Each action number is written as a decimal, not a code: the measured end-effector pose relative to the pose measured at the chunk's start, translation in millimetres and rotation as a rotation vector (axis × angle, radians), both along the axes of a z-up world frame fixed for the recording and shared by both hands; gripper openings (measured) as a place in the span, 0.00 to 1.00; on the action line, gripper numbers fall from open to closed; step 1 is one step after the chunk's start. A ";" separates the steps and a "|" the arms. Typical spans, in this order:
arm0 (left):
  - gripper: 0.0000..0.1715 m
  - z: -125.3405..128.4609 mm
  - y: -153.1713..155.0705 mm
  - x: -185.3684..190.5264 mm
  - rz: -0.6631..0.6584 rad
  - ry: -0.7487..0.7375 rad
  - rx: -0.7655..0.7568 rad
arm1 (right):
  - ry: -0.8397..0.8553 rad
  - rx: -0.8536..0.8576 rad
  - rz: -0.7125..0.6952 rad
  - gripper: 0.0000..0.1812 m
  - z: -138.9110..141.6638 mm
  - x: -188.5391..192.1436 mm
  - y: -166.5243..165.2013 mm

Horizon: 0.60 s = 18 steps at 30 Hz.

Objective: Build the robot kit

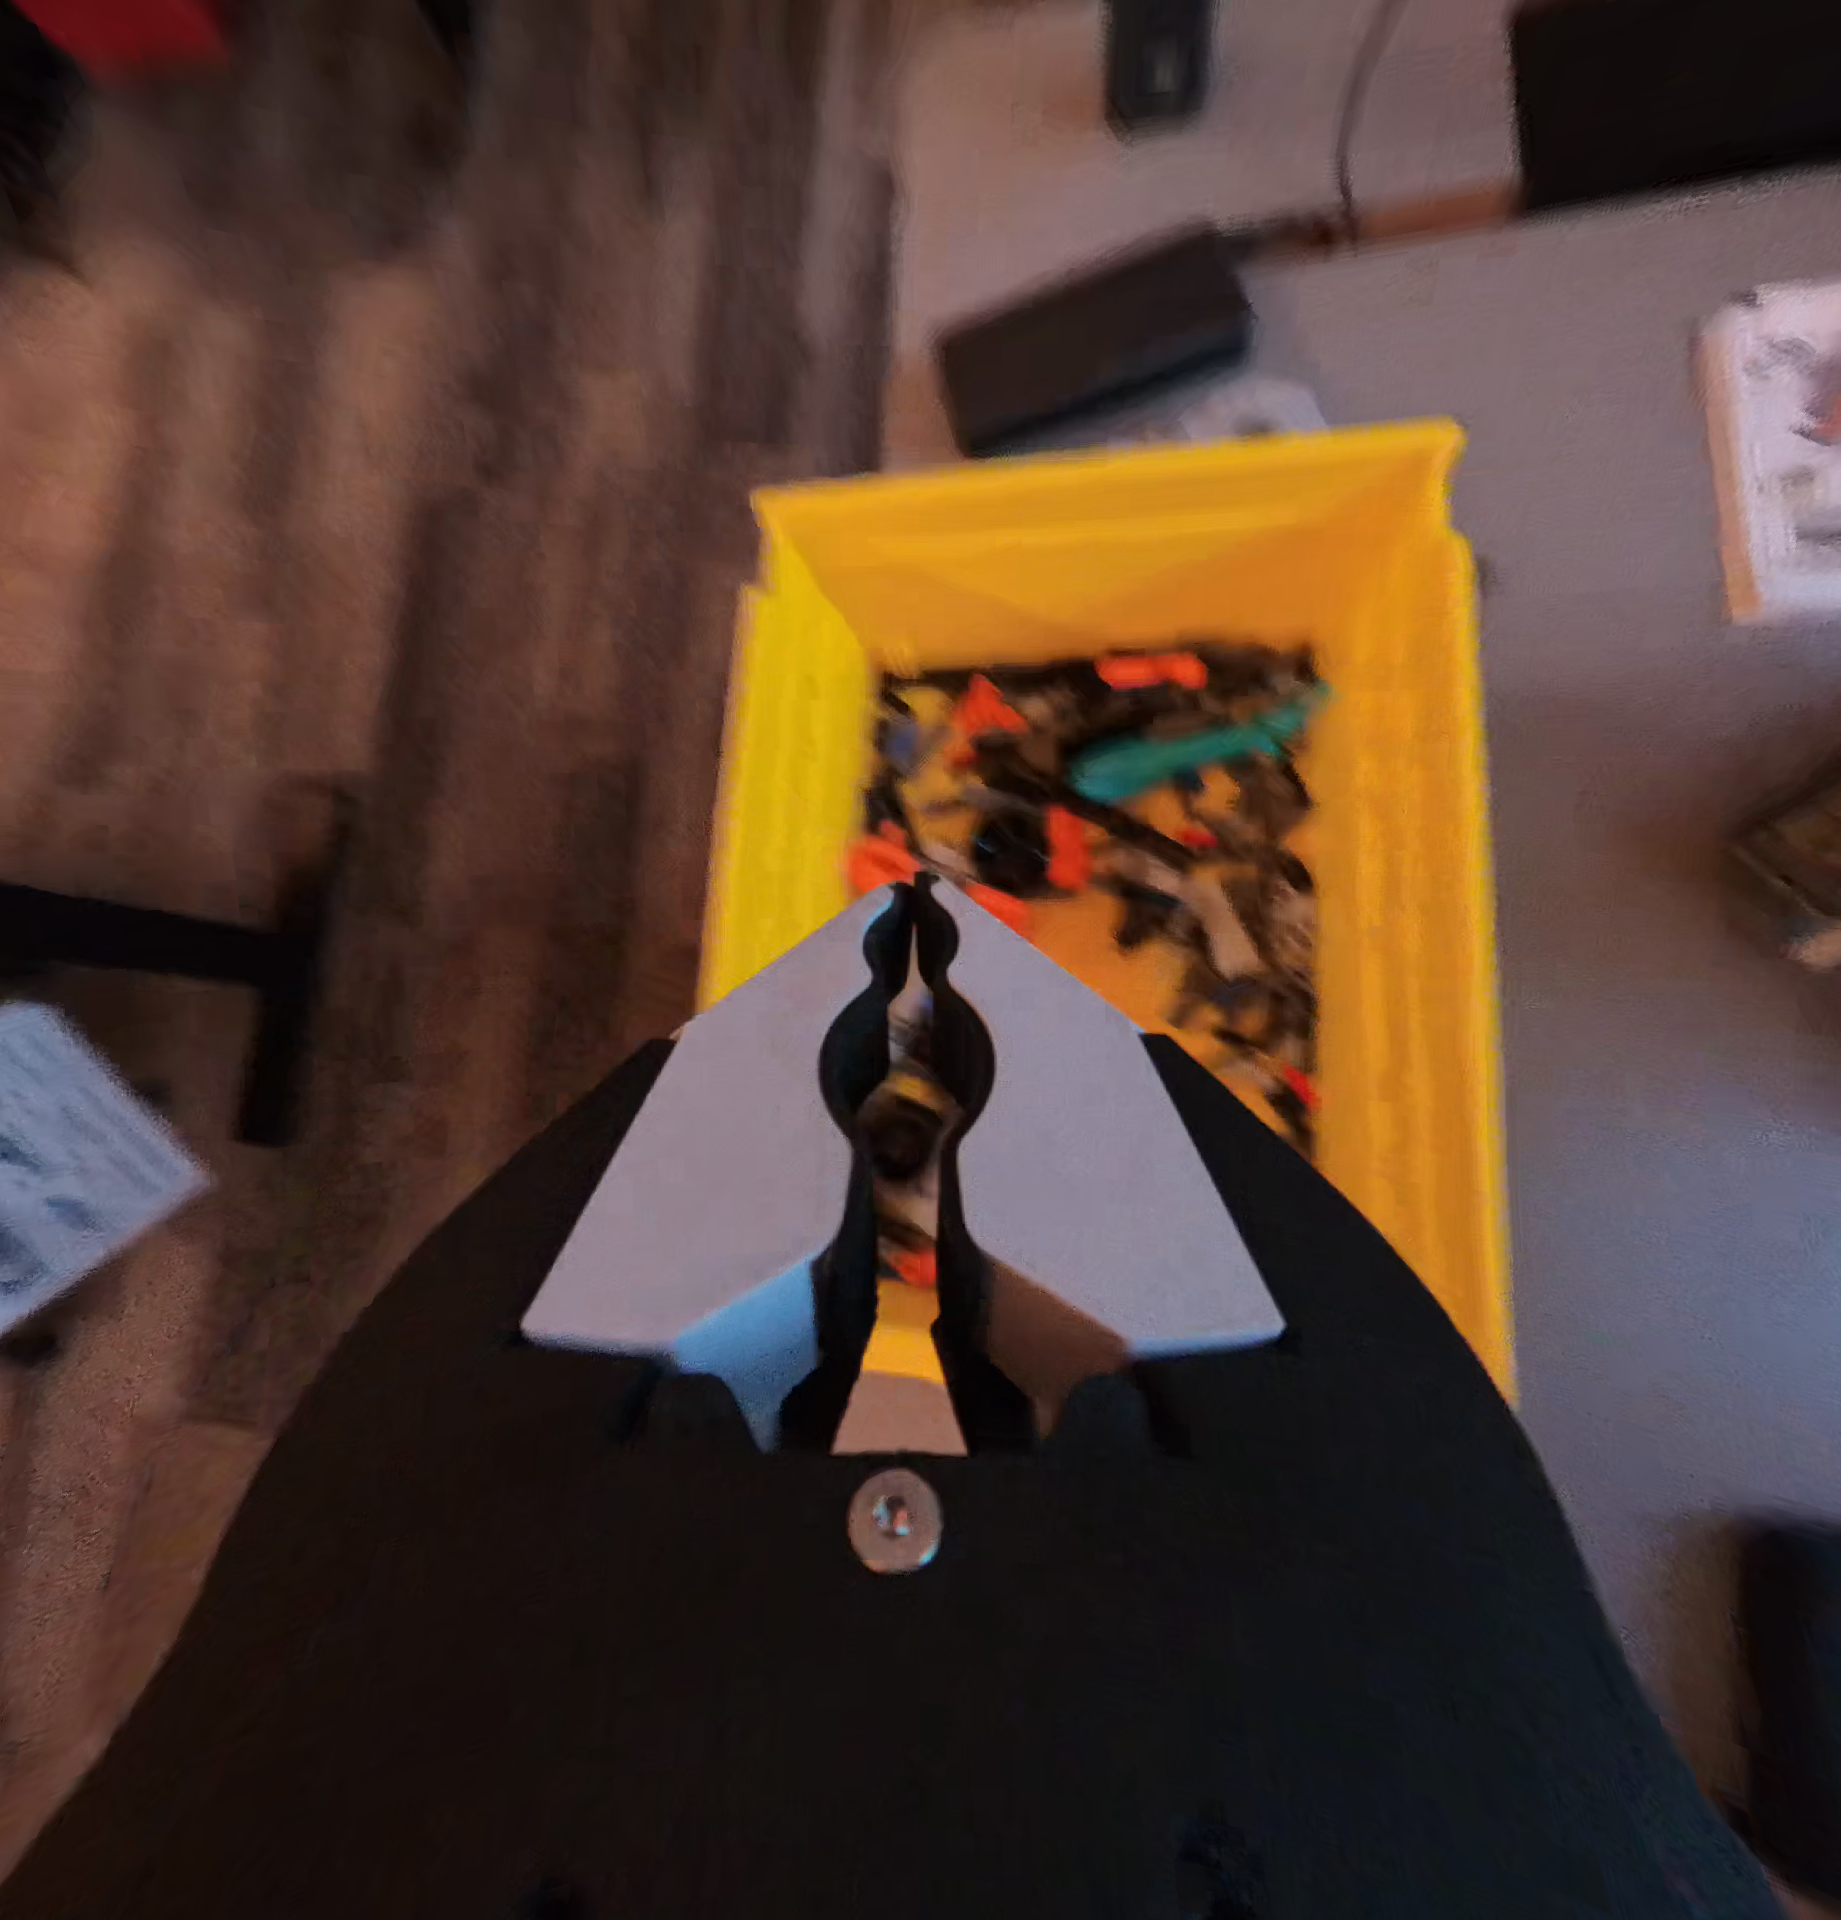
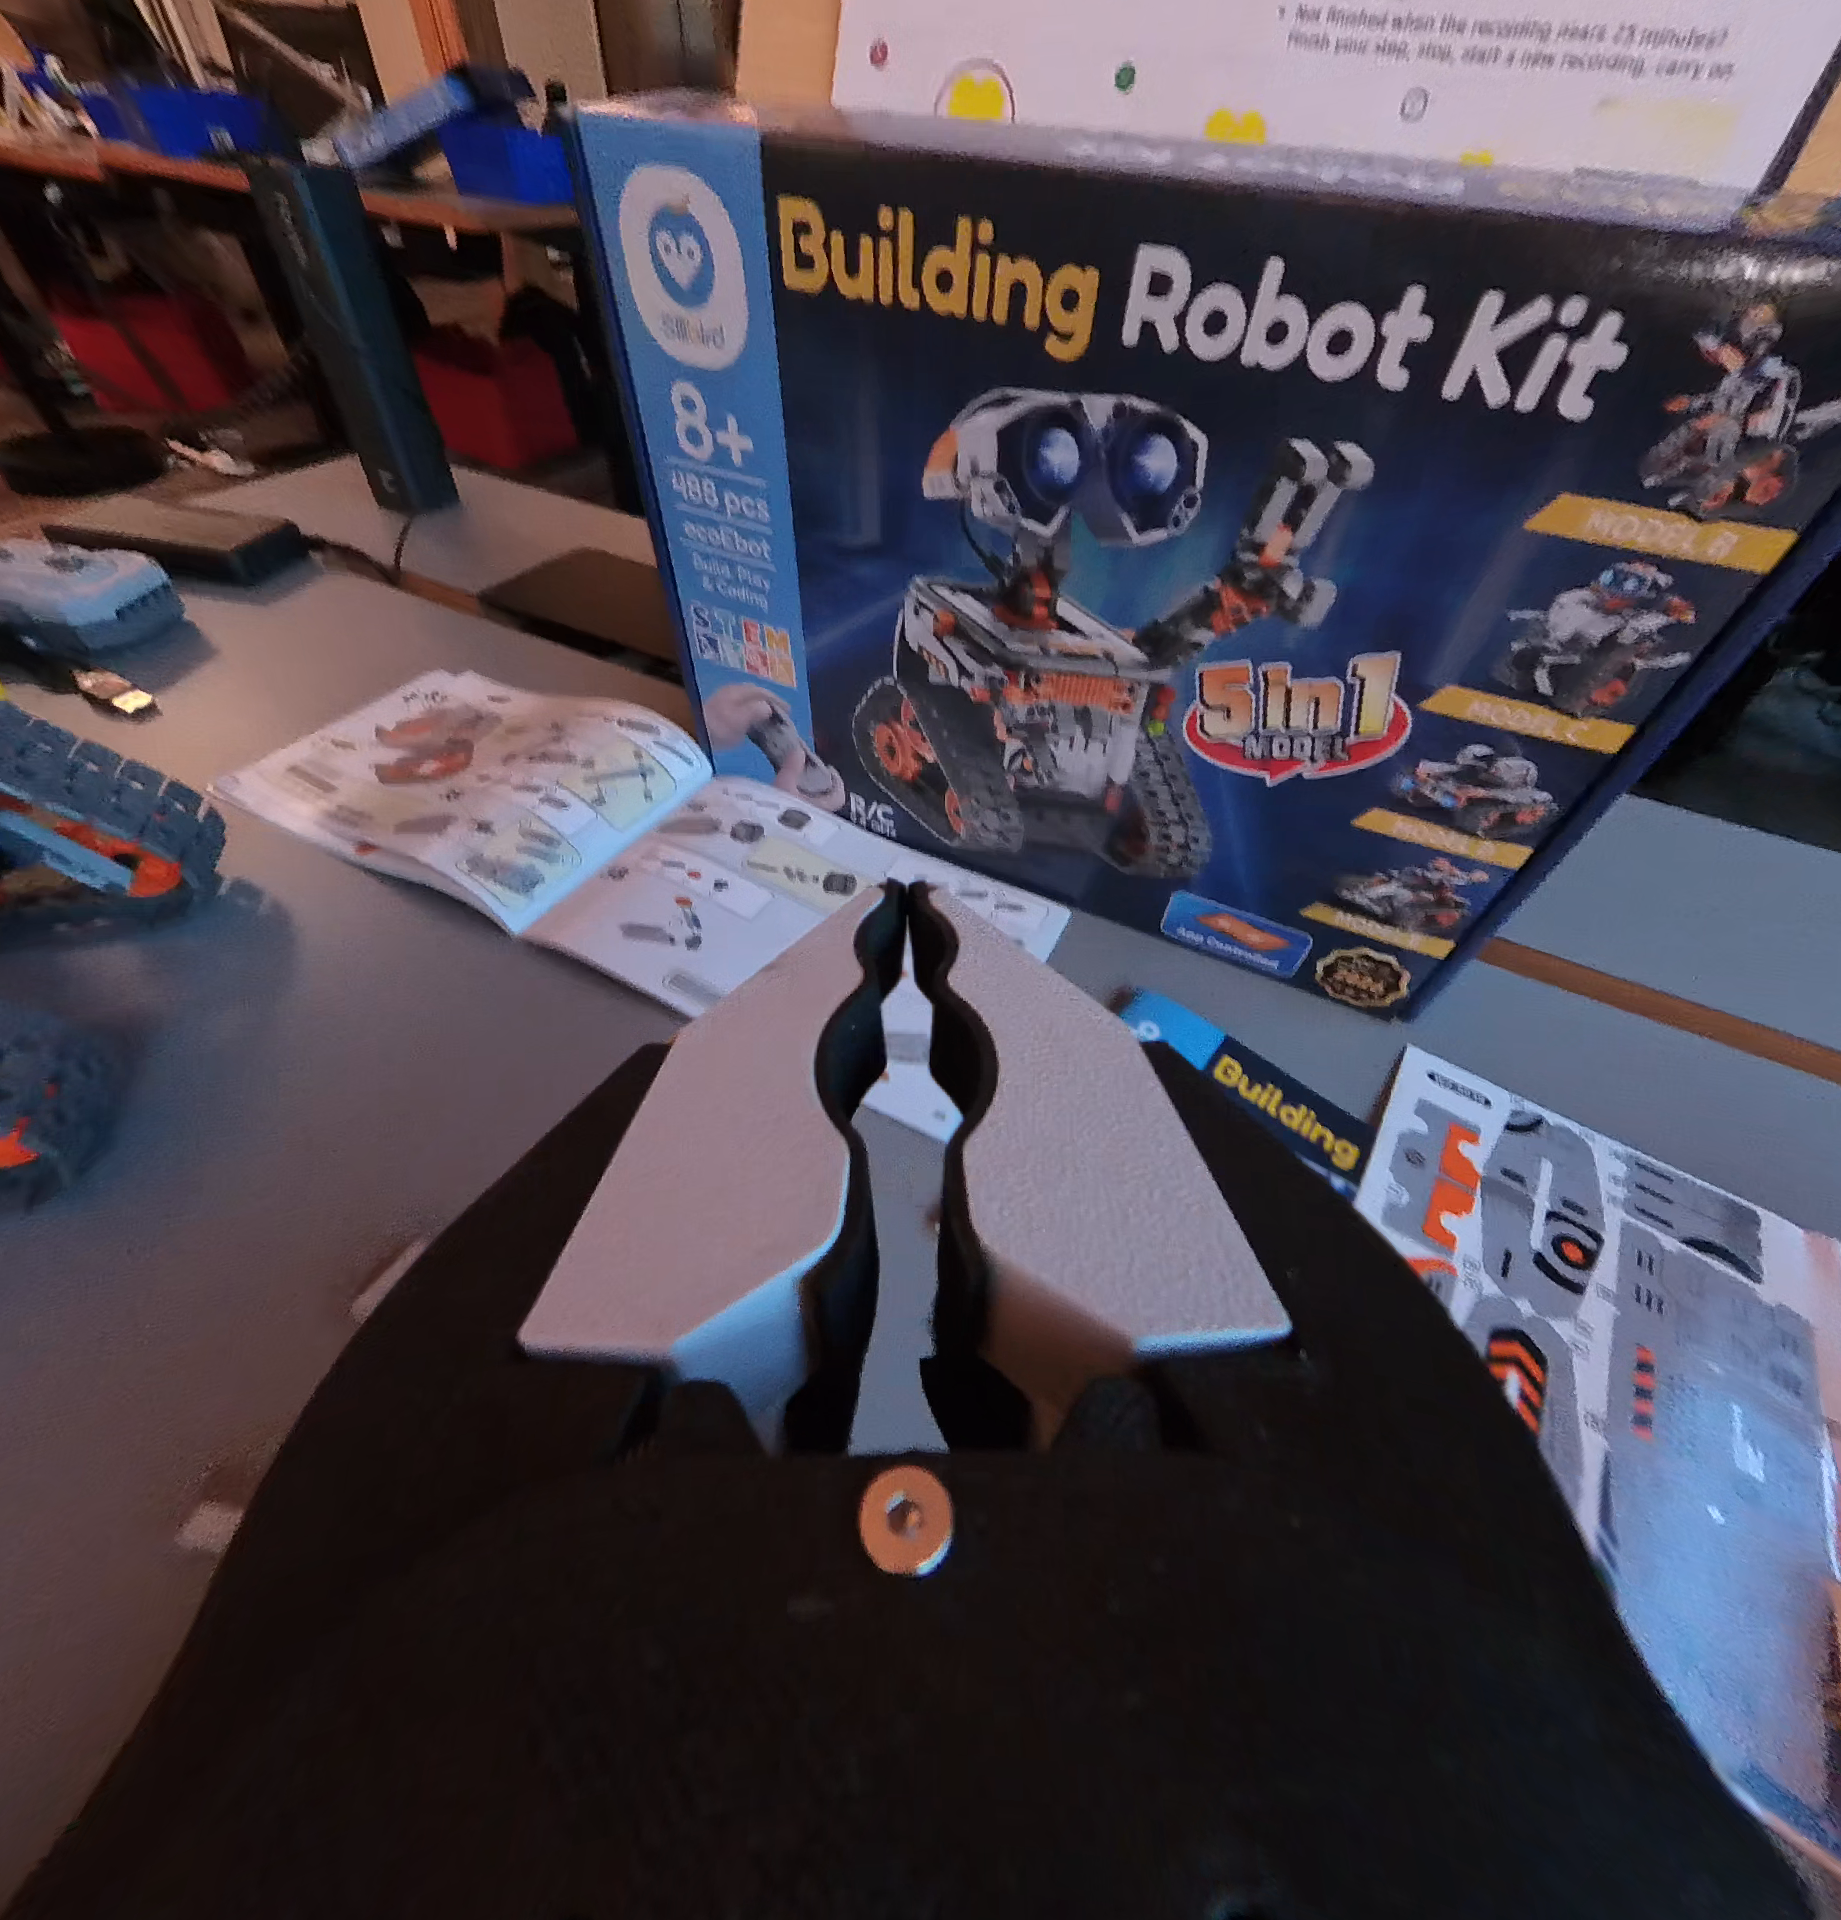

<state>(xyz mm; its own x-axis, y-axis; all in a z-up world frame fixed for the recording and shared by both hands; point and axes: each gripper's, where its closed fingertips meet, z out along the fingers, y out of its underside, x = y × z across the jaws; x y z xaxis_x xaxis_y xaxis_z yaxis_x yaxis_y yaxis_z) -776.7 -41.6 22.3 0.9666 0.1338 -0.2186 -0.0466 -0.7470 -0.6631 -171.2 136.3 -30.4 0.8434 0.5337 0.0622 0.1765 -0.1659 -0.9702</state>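
Starting nearest the left gripper [image 1: 916, 891], we note its jaws are closed tip to tip, with nothing visibly held. It hangs above the yellow bin [image 1: 1415, 935], just beyond and below the tips. Loose black, orange and teal parts [image 1: 1103, 831] cover the bin's bottom; blur hides individual pieces. The bin sits at the edge of the grey surface [image 1: 1643, 1039], presumably within easy reach. Wood floor [image 1: 376, 520] lies left of the jaws.

The right gripper [image 2: 908, 896] also shows jaws pressed together, empty, hovering over the surface. A sticker sheet [image 2: 1622, 1299] lies right of them; an open instruction booklet [image 2: 542, 800] lies flat just beyond the tips, likely for reference. A tracked model [image 2: 74, 831] sits far left. Farthest, the kit box [image 2: 1259, 540] stands upright.
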 end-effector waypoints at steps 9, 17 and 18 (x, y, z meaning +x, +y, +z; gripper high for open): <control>0.01 -61.5 3.1 1.5 0.018 -0.329 -0.241 | -0.298 0.080 -0.045 0.04 -39.9 37.5 6.6; 0.12 -77.1 84.1 17.9 -0.309 -0.255 -0.089 | -0.051 -0.041 -0.065 0.09 -41.4 47.9 15.1; 0.15 -83.0 90.4 13.6 -0.295 -0.241 -0.090 | -0.071 -0.036 -0.070 0.09 -42.3 48.4 15.2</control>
